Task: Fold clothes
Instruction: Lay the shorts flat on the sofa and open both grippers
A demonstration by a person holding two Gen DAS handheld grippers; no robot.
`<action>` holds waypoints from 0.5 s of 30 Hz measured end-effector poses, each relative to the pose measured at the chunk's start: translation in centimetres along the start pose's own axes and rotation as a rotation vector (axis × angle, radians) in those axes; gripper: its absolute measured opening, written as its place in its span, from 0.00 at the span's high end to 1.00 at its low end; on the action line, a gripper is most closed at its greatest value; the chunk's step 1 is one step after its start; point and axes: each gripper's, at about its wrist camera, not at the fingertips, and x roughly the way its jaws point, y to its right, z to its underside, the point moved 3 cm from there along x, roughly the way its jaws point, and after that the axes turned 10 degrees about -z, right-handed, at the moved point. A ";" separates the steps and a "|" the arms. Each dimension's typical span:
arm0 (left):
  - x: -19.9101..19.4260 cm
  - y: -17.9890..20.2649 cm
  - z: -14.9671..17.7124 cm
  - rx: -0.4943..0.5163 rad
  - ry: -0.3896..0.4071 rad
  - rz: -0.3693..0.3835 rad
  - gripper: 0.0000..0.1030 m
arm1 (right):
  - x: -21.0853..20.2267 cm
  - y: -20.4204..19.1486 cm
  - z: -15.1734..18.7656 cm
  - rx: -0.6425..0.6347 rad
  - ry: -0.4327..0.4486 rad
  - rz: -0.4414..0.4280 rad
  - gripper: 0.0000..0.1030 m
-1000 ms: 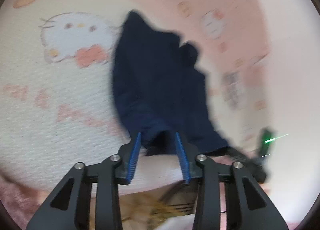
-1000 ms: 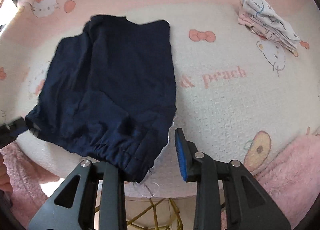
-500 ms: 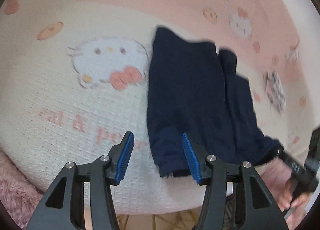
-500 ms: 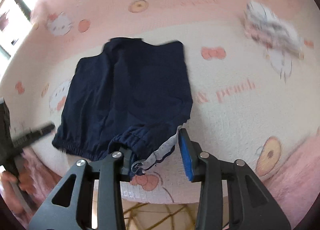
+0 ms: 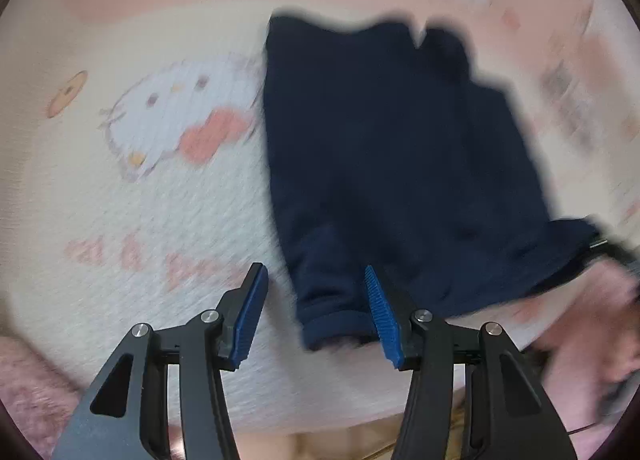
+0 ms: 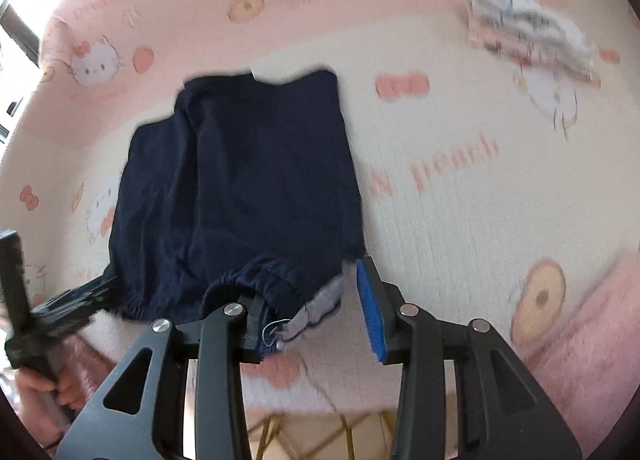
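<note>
The navy shorts (image 6: 240, 195) lie on the blanket (image 6: 460, 219), laid over on themselves along their length, waistband at the near edge; a folded pile (image 6: 528, 35) sits well apart (probably done). A crosswise fold looks left, though blur hides detail. Left gripper (image 5: 316, 312) hangs spread over one waistband corner, right gripper (image 6: 312, 300) spread at the other.

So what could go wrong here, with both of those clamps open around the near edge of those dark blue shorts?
Risks, as far as these blurred views show:
1. The waistband is bunched at the right gripper, so closing might catch several layers.
2. The left gripper straddles only one corner of the navy shorts, so a lift could be lopsided.
3. The shorts lie at the blanket's near edge and could slide off.
</note>
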 end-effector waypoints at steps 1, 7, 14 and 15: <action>-0.4 0.2 0.2 0.024 0.014 -0.016 0.49 | 0.0 0.4 0.4 -0.005 -0.045 0.023 0.60; -1.6 -1.8 0.1 -0.132 0.017 0.174 0.49 | -1.5 1.6 1.9 -0.059 -0.148 -0.065 0.53; -0.8 -0.9 1.0 -0.088 -0.045 0.180 0.50 | -1.7 -1.6 1.2 -0.188 -0.094 -0.098 0.53; -0.7 -0.3 1.2 -0.044 -0.050 0.133 0.50 | -1.0 -1.6 1.3 -0.201 -0.090 -0.019 0.53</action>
